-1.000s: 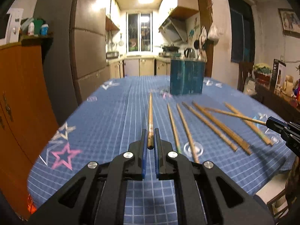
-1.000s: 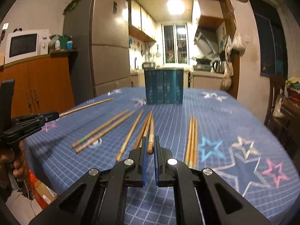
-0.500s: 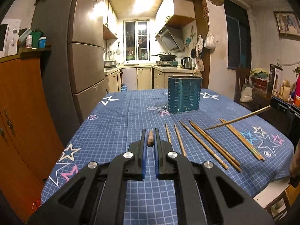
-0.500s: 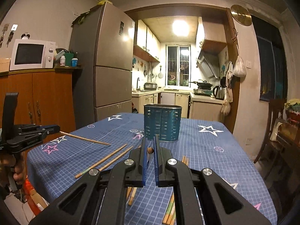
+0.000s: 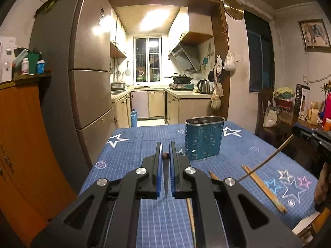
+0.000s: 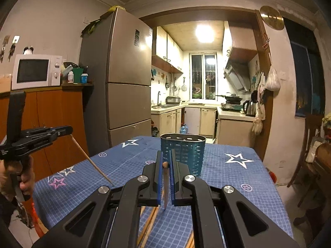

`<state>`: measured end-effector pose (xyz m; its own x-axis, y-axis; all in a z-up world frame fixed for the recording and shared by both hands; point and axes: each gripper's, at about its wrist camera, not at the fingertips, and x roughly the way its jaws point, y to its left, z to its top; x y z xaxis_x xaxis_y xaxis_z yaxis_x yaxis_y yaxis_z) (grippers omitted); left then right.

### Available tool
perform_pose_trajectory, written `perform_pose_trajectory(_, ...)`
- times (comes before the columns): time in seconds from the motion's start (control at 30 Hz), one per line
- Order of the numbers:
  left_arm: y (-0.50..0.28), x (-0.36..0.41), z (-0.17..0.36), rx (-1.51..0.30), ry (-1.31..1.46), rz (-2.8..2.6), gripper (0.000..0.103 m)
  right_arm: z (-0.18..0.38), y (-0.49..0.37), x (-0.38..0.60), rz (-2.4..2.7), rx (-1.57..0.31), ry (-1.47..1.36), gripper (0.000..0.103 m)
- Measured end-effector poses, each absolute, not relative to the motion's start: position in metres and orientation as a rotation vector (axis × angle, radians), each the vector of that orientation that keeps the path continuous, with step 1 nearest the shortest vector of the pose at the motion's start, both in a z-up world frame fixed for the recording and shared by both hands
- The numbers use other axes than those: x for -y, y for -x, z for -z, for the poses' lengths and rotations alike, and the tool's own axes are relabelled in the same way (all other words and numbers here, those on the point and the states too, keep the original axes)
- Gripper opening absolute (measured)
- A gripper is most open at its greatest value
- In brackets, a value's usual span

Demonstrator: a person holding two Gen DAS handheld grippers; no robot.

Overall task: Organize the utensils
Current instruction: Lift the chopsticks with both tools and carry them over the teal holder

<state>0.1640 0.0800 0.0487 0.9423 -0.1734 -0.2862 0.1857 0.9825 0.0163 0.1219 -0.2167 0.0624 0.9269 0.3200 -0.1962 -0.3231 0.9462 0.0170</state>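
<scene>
- Chopsticks, one thin brown wooden stick in each black two-finger gripper, are clamped by their thick ends and hang point-down clear of the table. The left gripper [image 5: 165,157] is closed tight on its wooden chopstick [image 5: 165,177]; the right gripper [image 6: 166,164] is likewise closed tight on its own chopstick [image 6: 165,186].
- Handling, as a judgement: each stick is light, stiff and smooth, so it may swivel between the pads. A grip on the thicker square end gives the pads the most to bite on and leaves the tip free to lead.
- Loose wooden chopsticks [image 5: 263,188] lie on the blue star-patterned checked tablecloth [image 5: 132,155] below and to the right of the left gripper, well apart from the holder.
- Farther on stands the teal perforated metal utensil holder [image 6: 183,152], upright near the table's far end, its open mouth facing up. No chopsticks rise above its rim; the task looks barely begun.
</scene>
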Motion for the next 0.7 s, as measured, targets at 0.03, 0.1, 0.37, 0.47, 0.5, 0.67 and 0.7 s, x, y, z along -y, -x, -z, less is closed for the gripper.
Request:
perform_pose_trajectory(0.03,-0.171,-0.079,-0.054,-0.291,-0.041,0.185,0.005,-0.065,-0.126,0.217,-0.332,-0.202,0.014,0.007)
perform_pose_trajectory(0.1,-0.181,-0.077,-0.062,-0.294,-0.038,0.195,0.005,-0.073,-0.141,0.22,-0.343,-0.217,0.002,0.007)
perform_pose_trajectory(0.37,-0.212,-0.058,-0.094,-0.293,-0.055,0.229,0.005,-0.103,-0.182,0.224,-0.358,-0.236,-0.007,0.007)
perform_pose_trajectory(0.47,-0.22,-0.049,-0.105,-0.289,-0.057,0.246,0.005,-0.116,-0.196,0.226,-0.358,-0.233,-0.013,0.007)
perform_pose_trajectory(0.5,-0.224,-0.045,-0.11,-0.287,-0.056,0.253,0.005,-0.121,-0.2,0.226,-0.357,-0.23,-0.013,0.007)
perform_pose_trajectory(0.67,-0.246,-0.027,-0.139,-0.292,-0.032,0.297,0.005,-0.157,-0.225,0.232,-0.342,-0.213,-0.012,0.007)
perform_pose_trajectory(0.7,-0.25,-0.024,-0.143,-0.292,-0.03,0.301,0.005,-0.165,-0.232,0.234,-0.339,-0.212,-0.013,0.007)
